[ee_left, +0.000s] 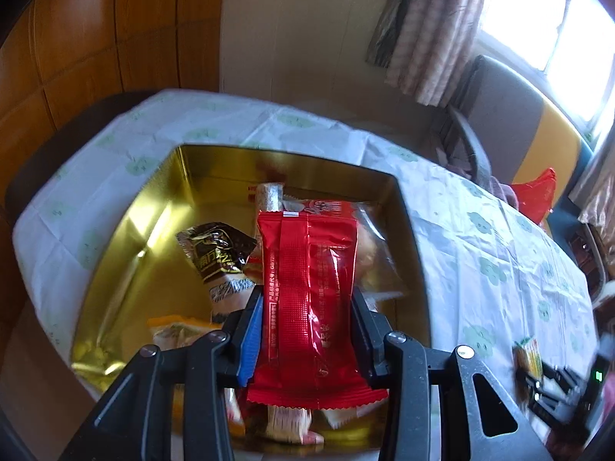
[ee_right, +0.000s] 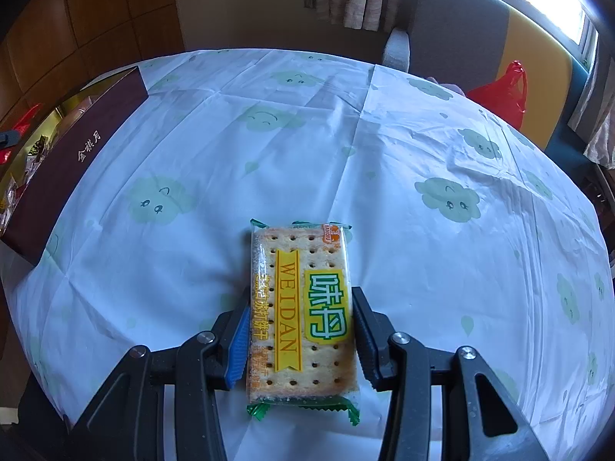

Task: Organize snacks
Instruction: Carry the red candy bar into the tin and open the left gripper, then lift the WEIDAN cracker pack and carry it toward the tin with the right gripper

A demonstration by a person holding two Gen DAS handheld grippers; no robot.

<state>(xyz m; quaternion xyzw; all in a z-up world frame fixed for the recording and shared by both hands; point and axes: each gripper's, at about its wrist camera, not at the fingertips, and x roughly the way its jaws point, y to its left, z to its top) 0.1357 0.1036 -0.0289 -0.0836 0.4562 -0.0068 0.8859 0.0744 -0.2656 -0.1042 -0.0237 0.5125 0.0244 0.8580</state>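
So on the left side, a red snack packet (ee_left: 307,303) is clamped lengthwise between the jaws of the left gripper (ee_left: 307,330), and it's held right above the open gold tin (ee_left: 127,269), probably so it can be dropped straight in with the rest. Under and ahead of the jaws a few snacks are already piled in there: a dark brown packet (ee_left: 217,251) off to the left of the jaws, an orange one (ee_left: 177,330) lower down, and a clear-wrapped one (ee_left: 369,246) to the right.

Over on the right, a cracker pack (ee_right: 301,315) is pinched by its long edges in the right gripper (ee_right: 301,330), label up, just over the desk (ee_right: 423,153). The tin's dark outer wall (ee_right: 61,176) is seen far left of those jaws, so that pack is likely queued for the same tin.
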